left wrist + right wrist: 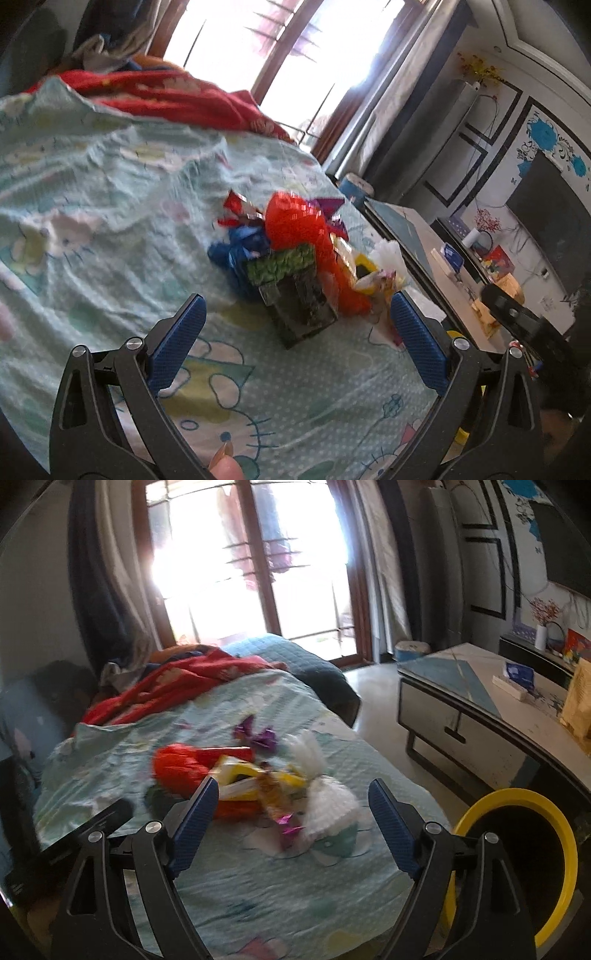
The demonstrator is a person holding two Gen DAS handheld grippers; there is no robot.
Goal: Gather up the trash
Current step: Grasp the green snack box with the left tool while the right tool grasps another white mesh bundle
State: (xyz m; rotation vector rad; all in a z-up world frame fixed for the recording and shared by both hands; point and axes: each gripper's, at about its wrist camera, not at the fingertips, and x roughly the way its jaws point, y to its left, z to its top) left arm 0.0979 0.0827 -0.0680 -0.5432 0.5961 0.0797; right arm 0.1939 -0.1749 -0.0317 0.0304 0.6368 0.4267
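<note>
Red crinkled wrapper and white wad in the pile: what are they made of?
Red crinkled wrapper: probably thin plastic film, glossy, with bright highlights along its creases. White wad: looks like soft tissue or thin plastic bag, matte and slightly translucent; blur leaves it open. Both grippers hang open over the bed.

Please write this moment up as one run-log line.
left hand-held gripper: open, empty | right hand-held gripper: open, empty | trash pile: on bedspread, untouched | yellow-rimmed bin: beside bed
</note>
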